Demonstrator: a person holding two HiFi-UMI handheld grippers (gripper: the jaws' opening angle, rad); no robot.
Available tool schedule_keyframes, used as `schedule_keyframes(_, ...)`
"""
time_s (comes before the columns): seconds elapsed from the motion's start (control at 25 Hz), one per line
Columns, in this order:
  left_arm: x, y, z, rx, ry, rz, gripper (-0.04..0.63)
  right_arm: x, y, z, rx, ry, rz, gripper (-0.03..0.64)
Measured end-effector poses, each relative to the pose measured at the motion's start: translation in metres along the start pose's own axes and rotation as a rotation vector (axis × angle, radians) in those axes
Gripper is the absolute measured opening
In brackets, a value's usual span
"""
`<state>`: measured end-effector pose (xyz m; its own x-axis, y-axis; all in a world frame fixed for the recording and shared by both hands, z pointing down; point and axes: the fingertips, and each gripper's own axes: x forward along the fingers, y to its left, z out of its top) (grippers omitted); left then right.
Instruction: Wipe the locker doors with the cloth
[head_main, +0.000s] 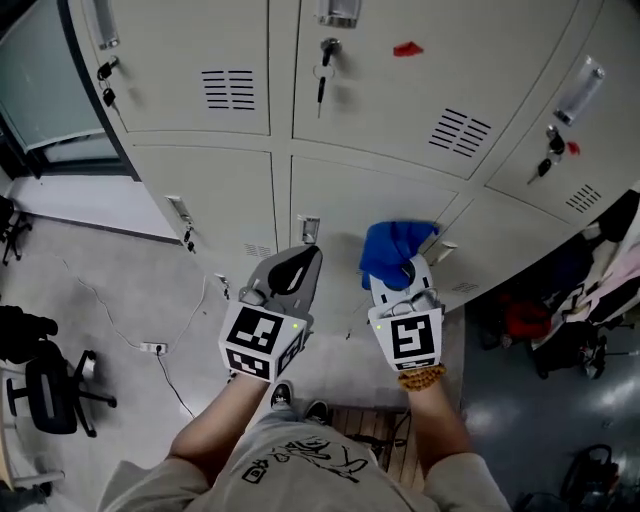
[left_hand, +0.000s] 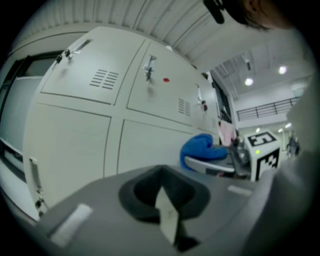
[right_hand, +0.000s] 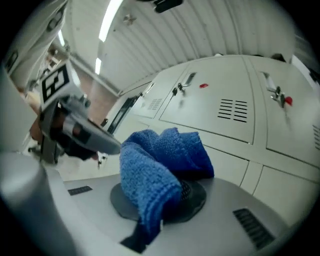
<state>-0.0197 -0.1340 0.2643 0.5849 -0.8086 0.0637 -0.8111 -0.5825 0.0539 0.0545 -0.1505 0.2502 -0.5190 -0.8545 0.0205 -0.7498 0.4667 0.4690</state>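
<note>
Cloth, blue and bunched, clamped in the fingers of the right gripper; folds spill over and ahead of the fingertips. Left gripper just to the left of it, fingers together, nothing between them. Just beyond both sets of fingertips: lower locker doors; cloth-to-door contact cannot be told. Farther beyond: key hanging in an upper door lock, red mark.

We list a workplace locker area: grey steel locker doors with keys, office chair, bare floor.
</note>
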Motion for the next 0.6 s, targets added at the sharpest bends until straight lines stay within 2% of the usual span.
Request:
schedule_keyframes(0.12,-0.005,-0.009,0.002,-0.015,-0.005,-0.015,0.003,-0.027,0.004,0.021,0.179,-0.057,0.013,0.033)
schedule_keyframes(0.32,-0.012,-0.029,0.005,0.003,-0.014,-0.037,0.005,-0.058,0.015,0.033,0.296,-0.089,0.006,0.034)
schedule_keyframes(0.44,-0.018,-0.036,0.005,-0.001,-0.017,-0.039,0.005,-0.070,0.020,0.035,0.327,-0.092,0.003,0.033)
schedule_keyframes(0.6,-0.020,-0.041,0.006,-0.009,-0.026,-0.042,0.004,-0.074,0.027,0.035,0.317,-0.092,0.010,0.032)
